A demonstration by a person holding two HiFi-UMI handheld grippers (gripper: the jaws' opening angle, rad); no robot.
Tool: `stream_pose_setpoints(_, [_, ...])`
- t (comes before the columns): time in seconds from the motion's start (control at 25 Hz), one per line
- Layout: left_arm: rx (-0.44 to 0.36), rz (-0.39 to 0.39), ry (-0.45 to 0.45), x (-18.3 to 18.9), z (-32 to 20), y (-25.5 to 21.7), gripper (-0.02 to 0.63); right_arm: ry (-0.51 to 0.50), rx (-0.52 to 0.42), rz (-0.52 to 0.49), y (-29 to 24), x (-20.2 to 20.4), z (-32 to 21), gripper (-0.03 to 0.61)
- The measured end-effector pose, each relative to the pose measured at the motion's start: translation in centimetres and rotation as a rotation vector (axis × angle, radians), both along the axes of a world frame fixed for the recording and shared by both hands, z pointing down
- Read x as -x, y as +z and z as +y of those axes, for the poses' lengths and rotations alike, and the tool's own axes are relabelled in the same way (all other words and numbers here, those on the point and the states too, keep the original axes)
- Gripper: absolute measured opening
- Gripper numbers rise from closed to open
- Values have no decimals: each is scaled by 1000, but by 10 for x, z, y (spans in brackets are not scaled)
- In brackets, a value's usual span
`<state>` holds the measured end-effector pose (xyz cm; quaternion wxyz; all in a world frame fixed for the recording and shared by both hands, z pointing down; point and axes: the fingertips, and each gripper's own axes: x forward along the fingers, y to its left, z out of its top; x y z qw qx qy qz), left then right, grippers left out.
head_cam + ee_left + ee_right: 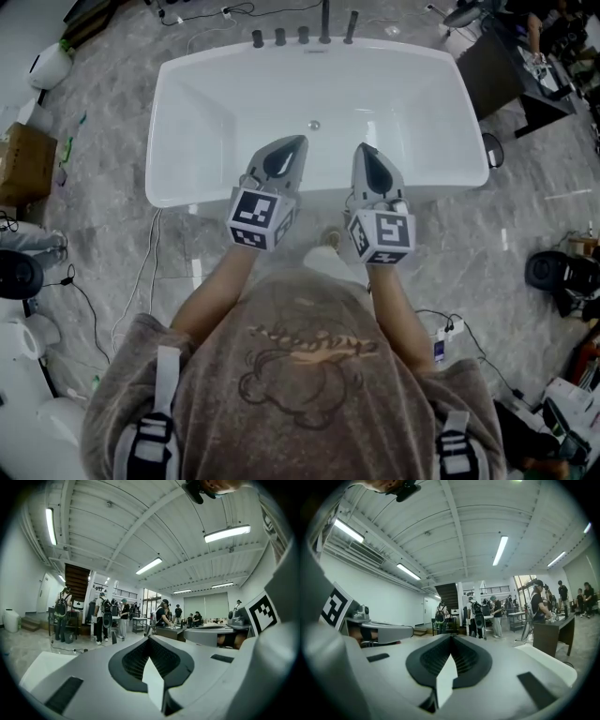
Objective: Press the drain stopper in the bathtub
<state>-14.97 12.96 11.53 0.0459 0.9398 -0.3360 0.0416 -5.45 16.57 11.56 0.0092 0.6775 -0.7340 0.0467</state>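
Bright ceiling lights [227,533], soft glare, fisheye-warped dark corners.

The drain stopper [314,125] is a tiny spot on the bathtub [197,122] floor, too small to tell whether it sits up or down. The left gripper [299,140] and right gripper [362,148] cover part of the near rim. The person's arms [225,281] vanish behind the marker cubes [261,218]. Distant people [103,618] are too small to make out.

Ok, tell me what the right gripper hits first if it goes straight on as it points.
Nothing near, it seems: the right gripper points level over the bathtub, not down at the drain stopper. Far-off standing people come first; depth is unclear.
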Motion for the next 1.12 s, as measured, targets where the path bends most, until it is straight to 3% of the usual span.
stream_pose_setpoints(0.48, [8,-17,-82,-80,-61,3,2,-107,22,-18,7,-79,-65,-1])
stream_pose_setpoints(1.12, [16,-49,-98,-120,-123,15,2,-108,26,-49,19,-125,-128,0])
